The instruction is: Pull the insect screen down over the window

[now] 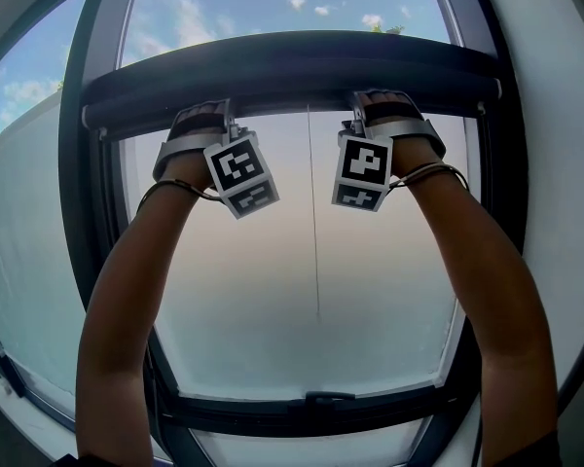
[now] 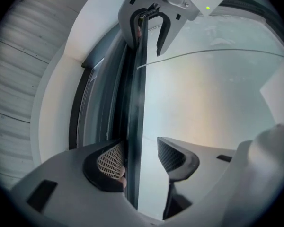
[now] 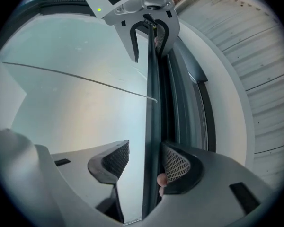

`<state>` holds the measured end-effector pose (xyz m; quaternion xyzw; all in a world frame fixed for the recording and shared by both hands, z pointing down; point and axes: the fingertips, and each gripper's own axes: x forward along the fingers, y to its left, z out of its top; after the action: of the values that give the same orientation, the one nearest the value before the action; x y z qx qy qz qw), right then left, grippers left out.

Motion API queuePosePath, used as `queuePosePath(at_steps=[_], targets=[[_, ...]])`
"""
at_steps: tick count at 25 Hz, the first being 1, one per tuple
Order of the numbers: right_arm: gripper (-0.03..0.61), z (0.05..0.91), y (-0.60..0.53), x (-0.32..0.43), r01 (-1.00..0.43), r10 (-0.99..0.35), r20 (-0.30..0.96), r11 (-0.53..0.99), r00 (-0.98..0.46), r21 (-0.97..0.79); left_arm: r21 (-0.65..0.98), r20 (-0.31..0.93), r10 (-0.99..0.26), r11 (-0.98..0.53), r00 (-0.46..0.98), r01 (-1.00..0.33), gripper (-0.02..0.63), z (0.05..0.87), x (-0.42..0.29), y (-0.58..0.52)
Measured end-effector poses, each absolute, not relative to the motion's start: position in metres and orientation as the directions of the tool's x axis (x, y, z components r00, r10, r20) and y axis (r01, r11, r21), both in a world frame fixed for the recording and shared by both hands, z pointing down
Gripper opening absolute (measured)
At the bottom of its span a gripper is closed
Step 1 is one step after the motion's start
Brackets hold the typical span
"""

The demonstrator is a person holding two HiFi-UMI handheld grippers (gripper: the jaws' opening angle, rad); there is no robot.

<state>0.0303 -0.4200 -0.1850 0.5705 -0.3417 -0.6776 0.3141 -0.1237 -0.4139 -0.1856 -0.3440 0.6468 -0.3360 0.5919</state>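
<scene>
Insect screen's dark bar (image 1: 292, 71) high across window (image 1: 83, 241), sky above it. Left gripper (image 2: 141, 157) and right gripper (image 3: 146, 161) up at bar, side by side, well apart. Jaws of each parted, bar between pads: outer pad just beside bar, inner pad clear of it

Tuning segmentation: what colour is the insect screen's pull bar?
Black pull bar; head view shows it best.
</scene>
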Motion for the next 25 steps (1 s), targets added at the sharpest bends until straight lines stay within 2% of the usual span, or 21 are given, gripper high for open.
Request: queuePosePath(at_steps=[6, 14, 25], targets=[[0.191, -0.185, -0.419, 0.03, 0.033, -0.835, -0.526, -0.537, -0.158, 0.843, -0.855, -0.518, -0.851, 0.517, -0.088, 0.036, 0.193, -0.186, -0.124, -0.414], [0.19, -0.178, -0.417, 0.031, 0.044, -0.893, -0.425, -0.436, -0.148, 0.899, -0.894, -0.446, -0.894, 0.447, -0.042, -0.02, 0.193, -0.182, -0.124, -0.411], [0.19, -0.16, -0.413, 0.03, 0.048, -0.928, -0.341, -0.352, -0.151, 0.935, -0.946, -0.325, -0.944, 0.326, -0.058, 0.005, 0.193, -0.161, -0.125, -0.41]])
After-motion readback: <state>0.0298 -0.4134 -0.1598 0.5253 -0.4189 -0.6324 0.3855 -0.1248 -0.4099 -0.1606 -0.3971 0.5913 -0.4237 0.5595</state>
